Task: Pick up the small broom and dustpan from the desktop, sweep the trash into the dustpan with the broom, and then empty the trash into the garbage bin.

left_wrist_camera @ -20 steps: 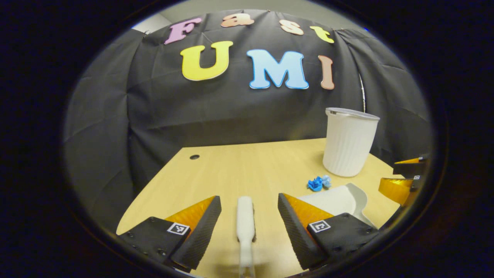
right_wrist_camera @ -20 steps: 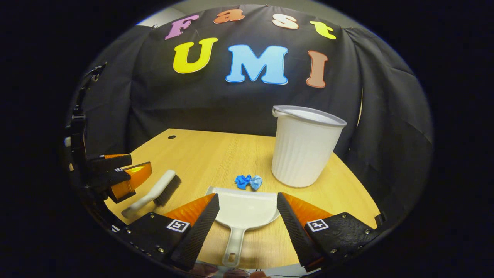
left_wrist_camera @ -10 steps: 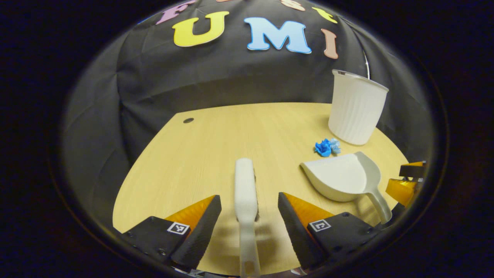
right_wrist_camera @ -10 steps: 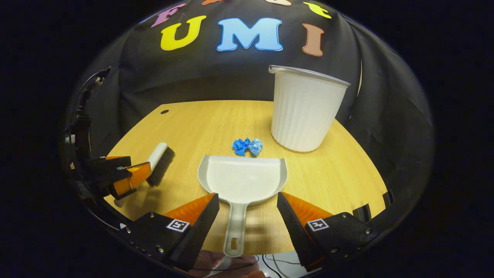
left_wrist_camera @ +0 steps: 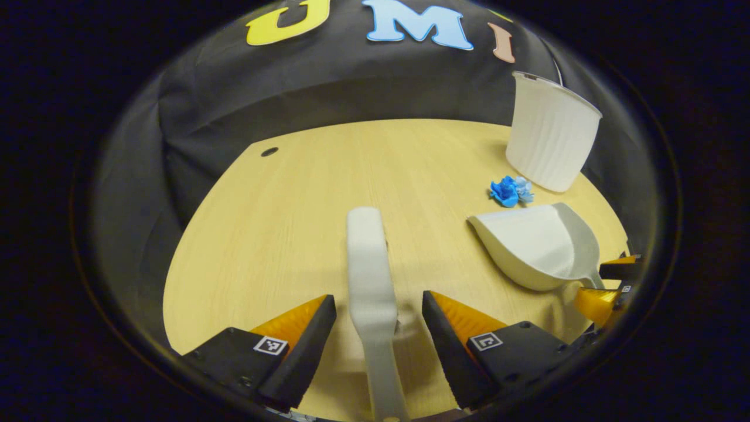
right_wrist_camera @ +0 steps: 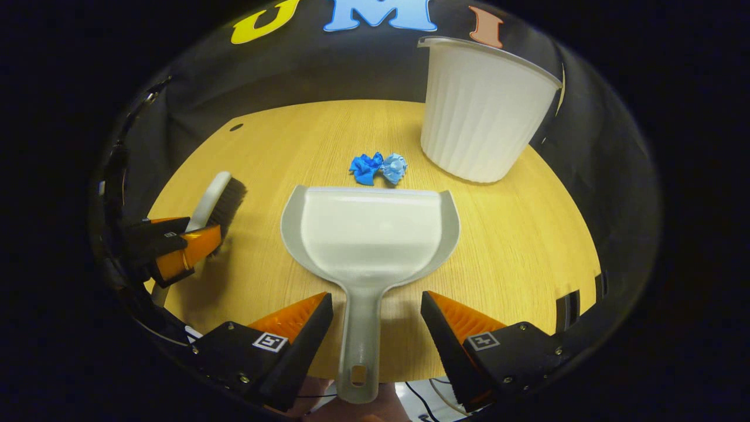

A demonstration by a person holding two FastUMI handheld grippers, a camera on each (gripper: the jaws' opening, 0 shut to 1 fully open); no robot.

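In the left gripper view the left tongs (left_wrist_camera: 379, 328) stand spread either side of the broom (left_wrist_camera: 369, 275) handle, clear of it. In the right gripper view the right tongs (right_wrist_camera: 376, 328) stand spread astride the dustpan (right_wrist_camera: 369, 231) handle, and the broom's dark bristles show there. Beyond the pan's lip lies blue trash (right_wrist_camera: 378, 168), then the garbage bin (right_wrist_camera: 480, 111) near the surface (right_wrist_camera: 515, 234) edge; left is bare wood.

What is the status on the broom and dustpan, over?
Left gripper open astride broom handle. Right gripper open astride dustpan handle. Neither gripped. Nothing in the way.
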